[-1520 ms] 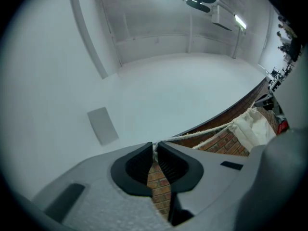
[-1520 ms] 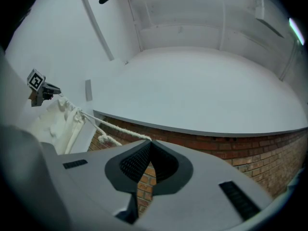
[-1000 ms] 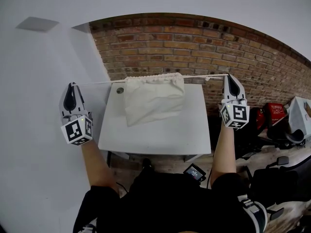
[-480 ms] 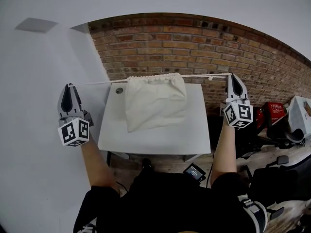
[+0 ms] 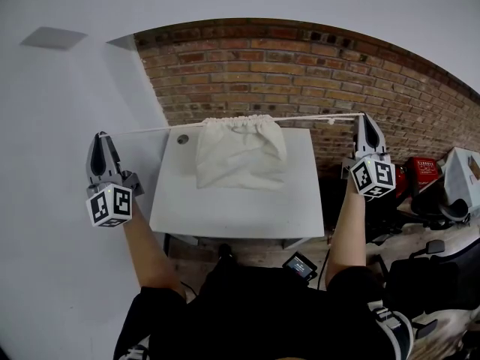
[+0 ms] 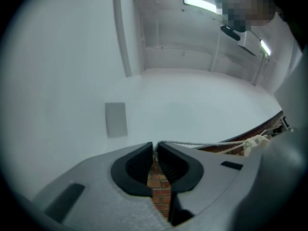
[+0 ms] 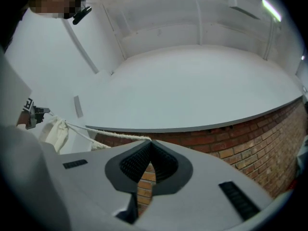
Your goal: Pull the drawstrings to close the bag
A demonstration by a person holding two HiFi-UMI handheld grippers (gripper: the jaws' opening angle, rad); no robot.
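bag mouth gathered into tight ruffles, closing nearly done.
behind, red brick wall (image 5: 315, 66) beside plain white wall (image 5: 52, 216); below, bare white table (image 5: 232, 212); cream bag (image 5: 240, 156) slung over its far half, lower edge on or just above the top, hard to say which; drawstrings (image 5: 150, 130) stretched taut and almost level out to both sides; left gripper (image 5: 98, 137) and right gripper (image 5: 364, 118) well apart, each pinched fully closed on a cord end. left to do, at a guess: a last tug, perhaps nothing.
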